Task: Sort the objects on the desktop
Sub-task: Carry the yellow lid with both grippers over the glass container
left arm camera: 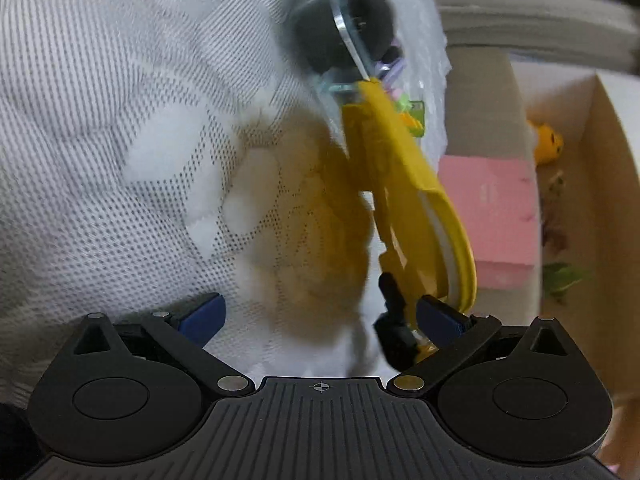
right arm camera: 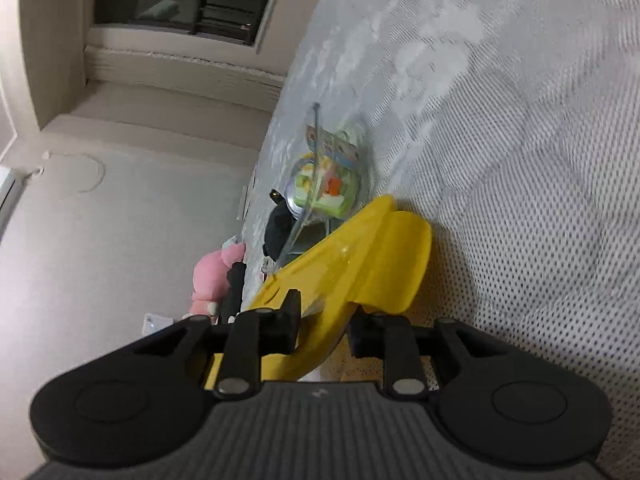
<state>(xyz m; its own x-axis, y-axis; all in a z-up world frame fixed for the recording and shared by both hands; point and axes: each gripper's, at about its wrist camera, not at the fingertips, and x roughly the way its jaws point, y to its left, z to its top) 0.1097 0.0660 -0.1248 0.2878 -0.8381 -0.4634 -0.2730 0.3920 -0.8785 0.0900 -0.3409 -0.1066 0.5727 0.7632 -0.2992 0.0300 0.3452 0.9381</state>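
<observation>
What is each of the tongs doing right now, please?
Left tongs: open, holding nothing, next to the white mesh bag.
Right tongs: shut on the yellow plastic piece.

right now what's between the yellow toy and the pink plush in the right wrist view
In the right wrist view, a black part stands between the yellow toy and the pink plush, close against the plush. What it is cannot be told.

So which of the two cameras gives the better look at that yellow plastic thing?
The left wrist view: the yellow plastic piece shows along most of its length against the white mesh fabric, though blurred. The right wrist view is sharper but shows only its wide end, the rest hidden by the right hand-held gripper shut on it.
</observation>
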